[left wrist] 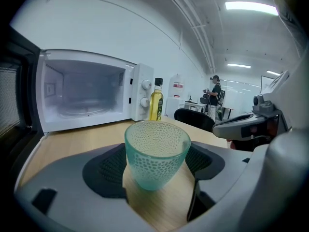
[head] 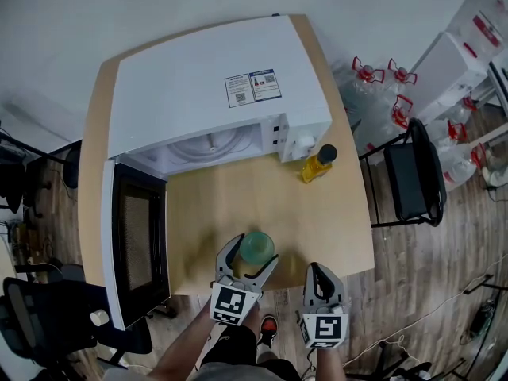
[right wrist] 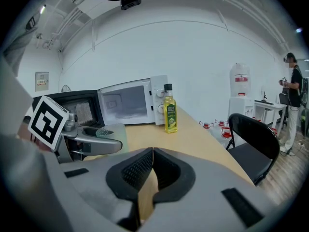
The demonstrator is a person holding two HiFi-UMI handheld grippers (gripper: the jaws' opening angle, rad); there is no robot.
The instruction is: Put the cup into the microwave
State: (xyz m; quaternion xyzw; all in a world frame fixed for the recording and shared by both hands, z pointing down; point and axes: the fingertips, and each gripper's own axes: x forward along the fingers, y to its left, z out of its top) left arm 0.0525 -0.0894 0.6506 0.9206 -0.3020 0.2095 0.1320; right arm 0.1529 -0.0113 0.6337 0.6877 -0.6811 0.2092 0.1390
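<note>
A pale green dimpled glass cup [head: 257,245] [left wrist: 157,151] stands upright between the jaws of my left gripper [head: 255,252] [left wrist: 157,167]. Both pads press its sides, low over the wooden table [head: 333,221] near the front edge. I cannot tell whether its base rests on the wood. The white microwave [head: 206,86] sits at the back with its door [head: 135,244] swung open to the left. Its cavity [left wrist: 82,93] is empty apart from the turntable. My right gripper [head: 317,270] [right wrist: 152,170] hangs shut and empty beside the left one, at the table's front.
A yellow oil bottle [head: 317,163] [left wrist: 155,100] [right wrist: 169,111] stands by the microwave's right front corner. A black chair [head: 409,177] and several water jugs [head: 381,86] are to the right of the table. A person [right wrist: 292,105] stands farther off on the right.
</note>
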